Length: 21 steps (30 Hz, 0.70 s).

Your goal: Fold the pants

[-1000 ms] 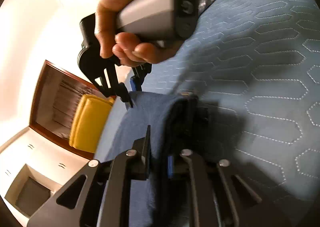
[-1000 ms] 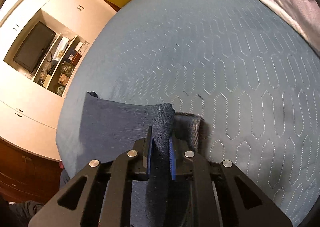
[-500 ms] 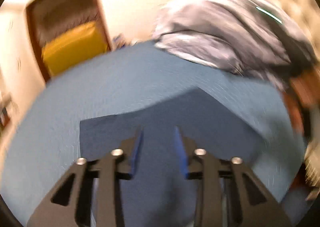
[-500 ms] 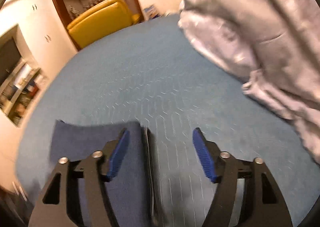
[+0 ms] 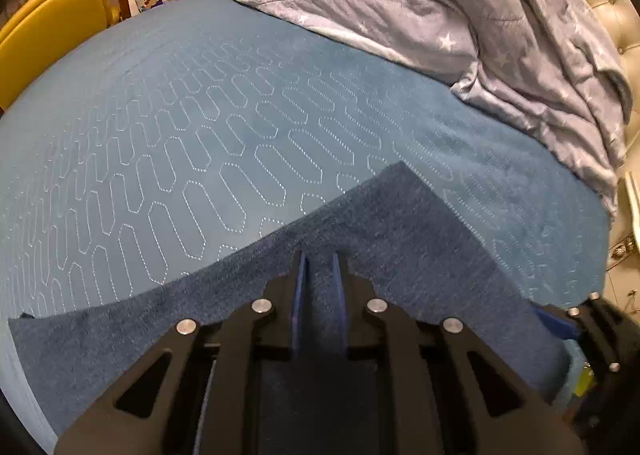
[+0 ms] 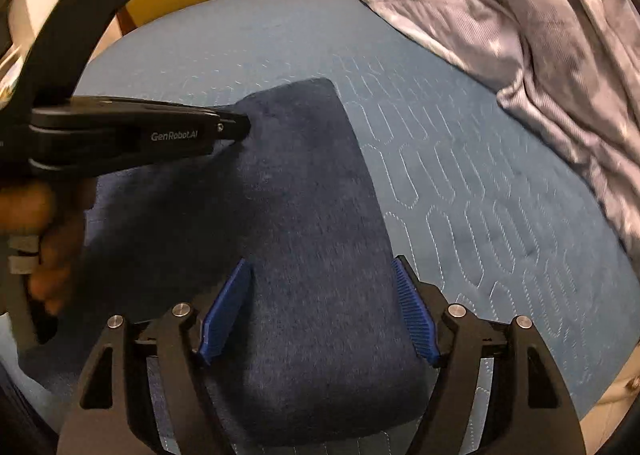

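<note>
- Pants [image 6: 312,223] of dark blue fabric lay folded on the bed [image 6: 460,159], on its blue quilted cover, near the front edge.
- Left gripper [image 5: 319,279] had its jaws closed on a fold of the pants [image 5: 404,223]; the cloth stood pinched between the two blue pads, and the edge rose a little from the cover there.
- In the right wrist view the left gripper [image 6: 240,125] came from the left side and its tip touched the far left corner of the folded pants; a hand [image 6: 44,239] held its handle.
- Right gripper [image 6: 320,311] was above the near end of the pants with its jaws wide open; the blue pads stood on either side of the folded strip and I could not tell if they touched it.
- Grey duvet [image 5: 460,7] with a star pattern was bunched at the far right of the bed, well apart from the pants.
- Yellow chair [image 5: 44,23] stood beyond the bed at the far left.
</note>
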Tool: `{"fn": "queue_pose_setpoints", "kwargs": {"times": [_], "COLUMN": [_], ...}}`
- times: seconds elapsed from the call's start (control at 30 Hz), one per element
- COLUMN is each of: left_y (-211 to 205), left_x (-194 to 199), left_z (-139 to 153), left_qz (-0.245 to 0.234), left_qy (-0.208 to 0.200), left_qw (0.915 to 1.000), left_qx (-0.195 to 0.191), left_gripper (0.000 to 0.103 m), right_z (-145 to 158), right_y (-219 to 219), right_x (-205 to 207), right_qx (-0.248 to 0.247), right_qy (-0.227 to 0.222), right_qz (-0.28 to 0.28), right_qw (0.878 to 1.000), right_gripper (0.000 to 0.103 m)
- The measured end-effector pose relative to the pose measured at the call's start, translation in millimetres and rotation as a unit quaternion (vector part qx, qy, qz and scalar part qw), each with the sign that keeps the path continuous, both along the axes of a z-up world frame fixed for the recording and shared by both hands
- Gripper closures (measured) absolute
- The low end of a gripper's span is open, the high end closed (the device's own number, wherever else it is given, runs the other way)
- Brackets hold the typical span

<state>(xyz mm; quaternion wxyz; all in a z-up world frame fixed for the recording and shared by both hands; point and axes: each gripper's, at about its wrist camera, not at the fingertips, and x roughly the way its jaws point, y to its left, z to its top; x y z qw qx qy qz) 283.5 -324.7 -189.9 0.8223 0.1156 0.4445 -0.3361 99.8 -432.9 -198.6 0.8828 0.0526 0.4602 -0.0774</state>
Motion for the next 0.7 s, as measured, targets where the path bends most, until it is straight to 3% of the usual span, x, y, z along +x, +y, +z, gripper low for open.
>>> {"fn": "queue_pose_setpoints", "kwargs": {"times": [0.13,0.23,0.33,0.4,0.47,0.5,0.53,0.57,0.63,0.7], "left_y": [33,61,81,90,96,98,104,110,116,123], "left_x": [-5,-7,-4,1,-2,-5,-14,-24,-49,-78], "left_z": [28,31,12,-6,-1,3,12,18,21,15], "left_qz": [0.036,0.098,0.141,0.137,0.132,0.132,0.130,0.128,0.122,0.125], "left_qy": [-0.016,-0.020,-0.010,0.017,0.007,0.005,0.002,-0.002,-0.013,-0.022], "left_qw": [0.9984,0.9948,0.9896,0.9900,0.9911,0.9910,0.9915,0.9917,0.9924,0.9919], "left_qx": [-0.039,-0.018,0.024,0.028,0.020,0.021,0.008,-0.008,-0.013,0.006], "left_gripper": [0.087,0.087,0.087,0.087,0.086,0.078,0.064,0.060,0.057,0.057], "right_z": [-3,-3,-1,0,0,1,2,2,3,3], "right_y": [-3,-4,-2,0,1,1,1,1,4,4], "right_x": [-1,-1,-1,-2,-2,-2,-2,-2,-4,-4], "right_qx": [0.004,0.007,-0.002,-0.004,-0.007,-0.007,-0.009,-0.011,-0.014,-0.016], "right_qy": [0.002,0.001,0.001,0.001,0.002,0.003,0.003,0.003,0.001,0.001], "right_qz": [-0.003,-0.005,-0.004,-0.005,-0.004,-0.004,-0.004,-0.005,-0.008,-0.011], "right_qw": [1.000,1.000,1.000,1.000,1.000,1.000,1.000,1.000,1.000,1.000], "right_gripper": [0.029,0.029,0.029,0.029,0.029,0.028,0.028,0.027,0.026,0.026]}}
